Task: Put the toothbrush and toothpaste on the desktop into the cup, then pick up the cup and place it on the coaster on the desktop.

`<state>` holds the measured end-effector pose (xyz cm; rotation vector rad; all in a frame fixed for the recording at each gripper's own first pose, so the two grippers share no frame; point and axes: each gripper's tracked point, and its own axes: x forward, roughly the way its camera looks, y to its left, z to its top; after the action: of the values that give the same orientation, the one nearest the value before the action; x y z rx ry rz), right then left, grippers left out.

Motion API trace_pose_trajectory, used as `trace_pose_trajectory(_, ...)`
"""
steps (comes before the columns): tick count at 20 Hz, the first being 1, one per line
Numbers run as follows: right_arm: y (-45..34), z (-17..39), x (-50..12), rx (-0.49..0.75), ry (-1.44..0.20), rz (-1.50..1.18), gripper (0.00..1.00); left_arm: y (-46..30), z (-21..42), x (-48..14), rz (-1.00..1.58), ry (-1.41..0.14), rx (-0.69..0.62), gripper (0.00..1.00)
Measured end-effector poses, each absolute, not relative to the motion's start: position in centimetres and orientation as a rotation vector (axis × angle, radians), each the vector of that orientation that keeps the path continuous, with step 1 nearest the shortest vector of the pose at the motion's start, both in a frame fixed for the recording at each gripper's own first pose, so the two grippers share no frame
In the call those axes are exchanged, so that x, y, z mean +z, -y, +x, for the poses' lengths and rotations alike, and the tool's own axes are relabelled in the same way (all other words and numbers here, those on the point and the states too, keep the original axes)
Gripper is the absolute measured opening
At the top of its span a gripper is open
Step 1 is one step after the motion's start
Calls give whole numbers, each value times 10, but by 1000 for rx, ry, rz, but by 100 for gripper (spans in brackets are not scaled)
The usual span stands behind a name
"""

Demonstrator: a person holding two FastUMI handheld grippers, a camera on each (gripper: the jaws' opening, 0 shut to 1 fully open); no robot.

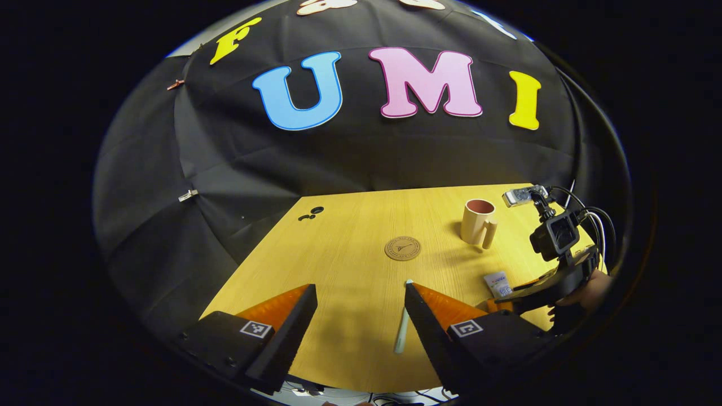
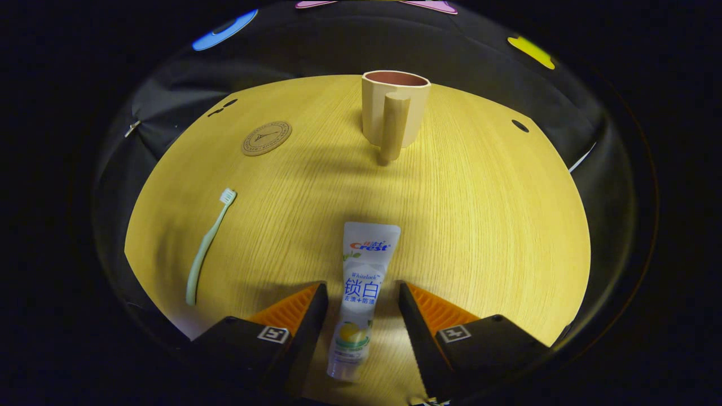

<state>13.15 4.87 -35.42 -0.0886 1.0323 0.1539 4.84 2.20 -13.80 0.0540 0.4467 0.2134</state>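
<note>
Yellowish wood-grain bench (image 2: 462, 225) is carrying everything right now. In the right gripper view, the right gripper (image 2: 361, 293) is hanging low over the toothpaste (image 2: 361, 287), jaws spread wide with the tube lying flat in the gap between them. Neither finger looks like it's pressing on the tube yet, there's bench showing on both sides of it. The cap end is pointing back toward the camera and the crimped end is pointing toward the cup (image 2: 395, 110).

That cup is standing upright farther up the bench, beige outside and reddish inside, with its chunky handle facing the camera. Off to the left, the pale green toothbrush (image 2: 207, 245) is lying flat, bristles at the far end, well apart from the tube. Beyond it, the round brown coaster (image 2: 266, 137) is sitting bare near the bench's far left corner.

In the left gripper view, the left gripper (image 1: 361, 293) is hovering with its jaws wide open too, gripping nothing. The toothbrush (image 1: 403, 327) is lying just inside its right finger, partly hidden by it. The coaster (image 1: 403, 248) is straight ahead, the cup (image 1: 478, 222) to the right of it, and the other gripper is showing at the right edge, down over the toothpaste (image 1: 498, 283), with a hand (image 1: 592, 293) holding it.
</note>
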Motion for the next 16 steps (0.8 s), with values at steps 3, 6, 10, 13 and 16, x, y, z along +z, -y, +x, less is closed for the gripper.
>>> trace_pose_trajectory(3,-46,131,-354,140,-1056,-83,56,-21,45,-138,54,-445,211,99)
trace_pose_trajectory(6,-46,131,-355,139,-1088,-89,45,-18,45,-139,52,-435,207,99)
trace_pose_trajectory(10,-48,133,-356,157,-1080,-88,38,-22,47,-146,51,-438,208,99)
trace_pose_trajectory(13,-49,131,-354,187,-1077,-89,22,-29,50,-153,59,-450,214,99)
trace_pose_trajectory(16,-49,131,-353,208,-1089,-63,24,-24,56,-168,49,-492,161,99)
